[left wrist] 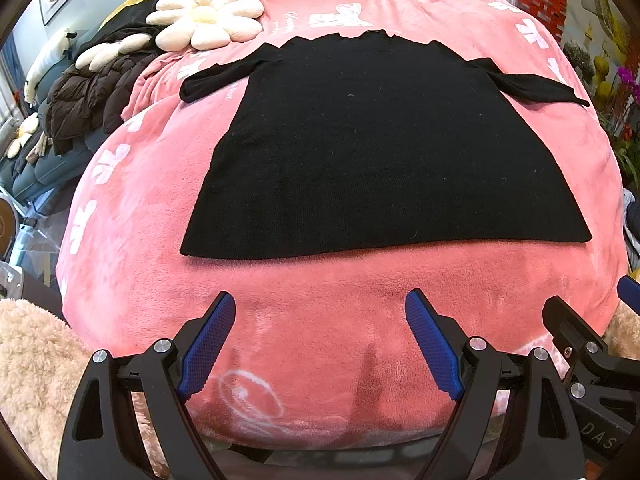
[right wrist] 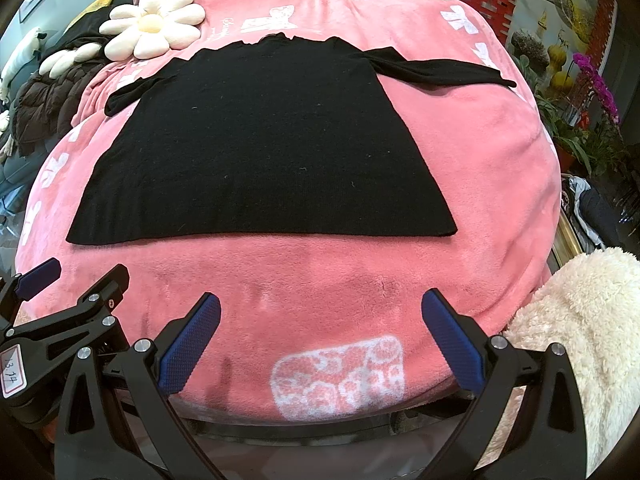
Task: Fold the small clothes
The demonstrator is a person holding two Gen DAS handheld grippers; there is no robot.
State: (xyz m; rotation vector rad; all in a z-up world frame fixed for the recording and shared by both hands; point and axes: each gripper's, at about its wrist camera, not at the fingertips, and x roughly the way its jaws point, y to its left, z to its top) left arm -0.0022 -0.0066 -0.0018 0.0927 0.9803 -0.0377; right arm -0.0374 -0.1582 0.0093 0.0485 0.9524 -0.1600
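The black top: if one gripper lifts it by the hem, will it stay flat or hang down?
The black top looks like thin knit lying flat on the pink blanket, so it would probably droop. Its thin sleeves would likely dangle.

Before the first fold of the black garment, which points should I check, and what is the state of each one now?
1. Black garment lies flat on the pink blanket: ok.
2. Both sleeves spread outward, left sleeve, right sleeve: ok.
3. Left gripper open, empty: ok.
4. Right gripper open, empty: ok.
5. Hem straight, within easy reach: ok.
6. Daisy cushion apart from the left sleeve: ok.
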